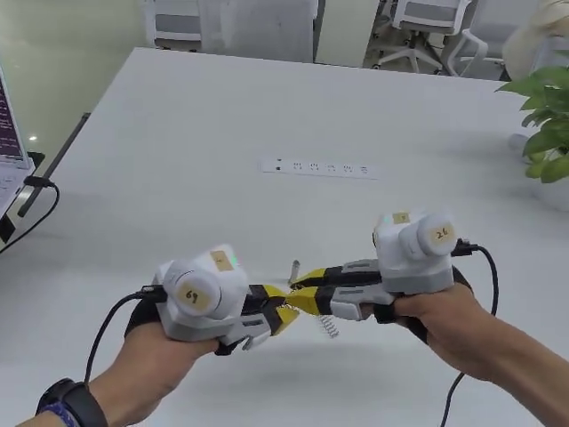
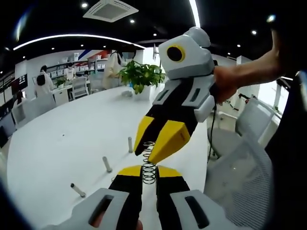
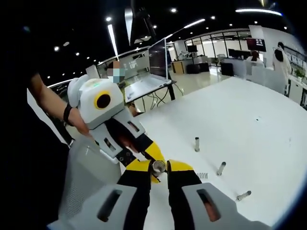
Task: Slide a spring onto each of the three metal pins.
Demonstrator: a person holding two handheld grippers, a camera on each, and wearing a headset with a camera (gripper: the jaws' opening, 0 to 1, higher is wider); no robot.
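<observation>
My two grippers meet tip to tip over the white table. The left gripper is shut on the lower part of a small steel spring. The right gripper comes in from the other side and closes on the same spring's other end, seen end-on. In the head view the left gripper and right gripper touch just in front of an upright metal pin. Three pins stand or lean on the table; all are bare.
A second spring lies on the table below the right gripper. A power strip is set mid-table. A potted plant stands at the right edge and a laptop at the left. Office chairs line the far side.
</observation>
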